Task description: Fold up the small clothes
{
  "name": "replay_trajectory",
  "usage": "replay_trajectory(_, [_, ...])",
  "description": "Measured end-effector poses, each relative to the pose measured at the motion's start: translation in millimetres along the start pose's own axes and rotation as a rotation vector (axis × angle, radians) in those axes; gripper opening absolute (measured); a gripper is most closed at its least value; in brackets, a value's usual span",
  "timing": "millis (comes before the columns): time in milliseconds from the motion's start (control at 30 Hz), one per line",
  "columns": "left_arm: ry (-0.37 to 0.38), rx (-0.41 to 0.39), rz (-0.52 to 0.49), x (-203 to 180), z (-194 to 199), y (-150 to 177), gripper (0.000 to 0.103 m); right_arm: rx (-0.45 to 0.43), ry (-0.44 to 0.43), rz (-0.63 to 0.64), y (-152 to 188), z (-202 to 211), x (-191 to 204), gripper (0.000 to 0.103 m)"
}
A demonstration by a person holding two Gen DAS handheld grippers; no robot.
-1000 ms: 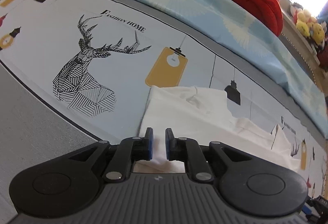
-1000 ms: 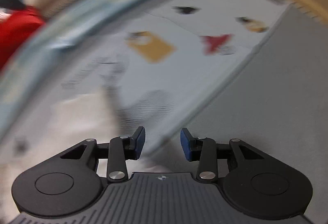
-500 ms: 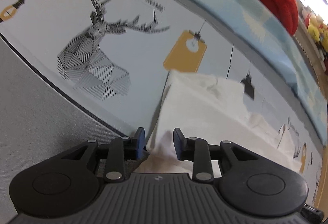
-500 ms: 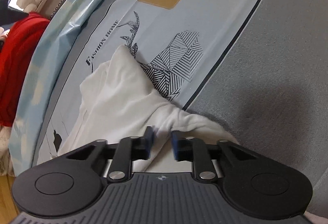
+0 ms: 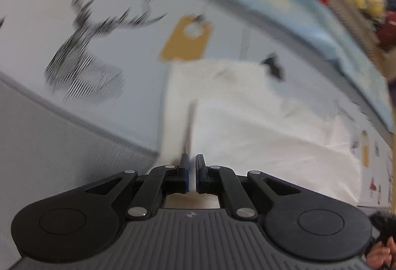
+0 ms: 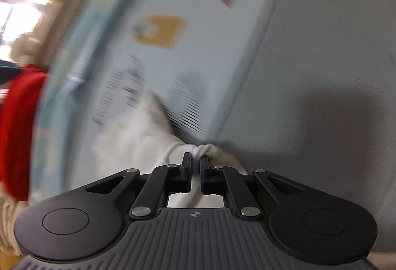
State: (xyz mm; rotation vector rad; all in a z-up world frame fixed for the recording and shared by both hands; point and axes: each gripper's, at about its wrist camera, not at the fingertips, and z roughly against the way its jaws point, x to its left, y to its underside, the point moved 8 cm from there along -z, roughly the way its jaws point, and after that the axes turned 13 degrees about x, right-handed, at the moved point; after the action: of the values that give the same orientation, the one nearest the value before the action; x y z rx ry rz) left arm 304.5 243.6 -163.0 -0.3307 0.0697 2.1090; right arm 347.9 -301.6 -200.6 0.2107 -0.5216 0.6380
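White garment [image 5: 259,121] is seen spread on a printed sheet [image 5: 138,64], apparently a bed, its near edge toward both cameras; deer print [image 5: 81,64] lies just beside its left edge. Both views are blurred by motion. Left tongs [image 5: 192,163] are nearly shut, having just been closing; white cloth lies directly under and ahead of the tips, but whether a fold is actually pinched cannot be told, as only a thin gap is visible between the pads. Right tongs [image 6: 195,161] have likewise just been closing and are clamped on a bunched corner of the garment [image 6: 138,144], cloth being visibly drawn between the pads and puckered at the tips, close to the grey border [image 6: 309,72] of the sheet. Step in hand is judged to be the grasp of the near hem at two points, ahead of a first fold. Next move would call for both corners to be lifted together and carried away over the cloth toward its far edge, tension kept even so the layer does not sag or slip.
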Motion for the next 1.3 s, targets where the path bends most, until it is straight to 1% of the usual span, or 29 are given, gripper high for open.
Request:
replay_trajectory(33, [-0.021,-0.004,0.025,8.2,0.6,-1.4,0.005,0.018,0.021,-0.018,2.2,-2.0,-4.5,0.014])
replay_trajectory(67, [-0.039,-0.031,0.037,13.1,5.6,-4.2,0.005,0.015,0.044,-0.014,4.0,0.9,-4.3,0.018])
replay_trajectory(100, [-0.06,-0.07,0.036,14.8,14.2,-7.4,0.005,0.001,0.069,0.004,5.1,5.7,-0.9,0.019])
replay_trajectory(133, [-0.057,-0.11,0.035,13.0,22.3,-9.8,0.005,-0.026,0.088,0.035,6.7,13.0,5.1,0.019])
replay_trajectory(167, [-0.02,-0.146,0.031,8.2,30.0,-11.6,0.005,-0.058,0.094,0.071,8.7,21.2,12.8,0.019])
replay_trajectory(200, [0.034,-0.158,0.011,-0.7,33.3,-12.0,0.005,-0.089,0.089,0.112,10.8,29.4,22.1,0.019])
replay_trajectory(267, [0.096,-0.13,-0.038,-15.4,27.4,-7.4,0.006,-0.135,0.057,0.208,16.6,40.0,43.7,0.019])
replay_trajectory(333, [0.121,-0.06,-0.051,-23.0,9.5,0.1,0.009,-0.138,0.009,0.288,21.9,40.8,59.5,0.021])
replay_trajectory(367, [0.121,-0.02,-0.043,-23.1,-1.9,3.8,0.009,-0.119,-0.002,0.316,19.7,33.9,65.3,0.023])
replay_trajectory(400, [0.094,0.023,-0.033,-18.9,-14.2,8.2,0.011,-0.093,0.006,0.324,18.7,26.7,63.8,0.028])
replay_trajectory(433, [0.056,0.047,-0.026,-13.7,-23.2,9.2,0.011,-0.054,0.035,0.316,15.6,15.9,57.1,0.029])
replay_trajectory(467, [0.022,0.058,-0.02,-7.9,-27.4,9.6,0.011,-0.009,0.092,0.289,12.2,3.1,44.5,0.028])
replay_trajectory(500, [0.007,0.058,-0.012,-2.7,-29.8,7.8,0.011,0.018,0.128,0.257,9.5,-4.1,34.1,0.023])
replay_trajectory(567, [0.028,0.027,0.001,-0.4,-20.1,3.8,0.011,0.033,0.1,0.201,7.2,-5.2,25.1,0.023])
replay_trajectory(633, [0.042,-0.037,-0.011,-3.6,-8.9,-3.7,0.013,-0.006,0.081,0.253,7.9,4.2,37.3,0.028])
replay_trajectory(667, [0.027,-0.053,-0.019,-2.7,-8.5,-4.9,0.015,-0.043,0.06,0.293,8.2,10.5,45.2,0.029])
replay_trajectory(733, [-0.02,-0.005,-0.015,3.8,-23.5,-2.0,0.015,-0.073,0.056,0.328,4.7,11.8,50.1,0.032])
replay_trajectory(767, [-0.037,0.041,-0.004,8.6,-33.4,2.4,0.015,-0.056,0.08,0.312,2.7,6.6,47.1,0.031])
replay_trajectory(800, [-0.023,0.062,0.005,11.5,-38.6,6.4,0.014,-0.02,0.115,0.284,1.2,-0.8,37.7,0.029])
replay_trajectory(833, [-0.02,0.053,0.002,11.4,-35.9,6.6,0.014,0.008,0.108,0.255,1.1,-4.9,30.8,0.028])
replay_trajectory(867, [-0.034,0.041,-0.015,9.5,-29.1,7.0,0.014,0.006,0.091,0.239,3.9,-0.2,27.3,0.028])
replay_trajectory(900, [-0.048,0.014,-0.036,6.0,-20.6,6.7,0.015,-0.003,0.099,0.25,4.1,5.3,30.0,0.028])
replay_trajectory(967, [-0.076,-0.082,-0.099,-3.8,6.4,7.6,0.017,-0.061,0.116,0.301,4.2,23.3,37.7,0.031])
replay_trajectory(1000, [-0.078,-0.122,-0.126,-9.9,20.1,12.2,0.021,-0.1,0.112,0.328,6.0,36.1,43.6,0.031])
replay_trajectory(1033, [-0.07,-0.153,-0.149,-14.7,31.7,15.4,0.027,-0.127,0.103,0.351,8.7,47.4,49.1,0.031])
replay_trajectory(1133, [-0.039,-0.201,-0.188,-26.7,67.6,37.7,0.039,-0.193,0.051,0.451,24.0,96.2,62.9,0.031])
replay_trajectory(1167, [-0.032,-0.221,-0.207,-27.8,81.6,47.5,0.04,-0.209,0.044,0.489,29.6,111.8,65.2,0.031])
replay_trajectory(1233, [-0.03,-0.277,-0.257,-29.1,109.6,73.5,0.047,-0.219,0.021,0.549,41.2,142.1,66.8,0.031])
replay_trajectory(1300, [-0.033,-0.336,-0.306,-27.7,136.8,100.7,0.052,-0.214,-0.031,0.605,56.9,175.3,61.8,0.031])
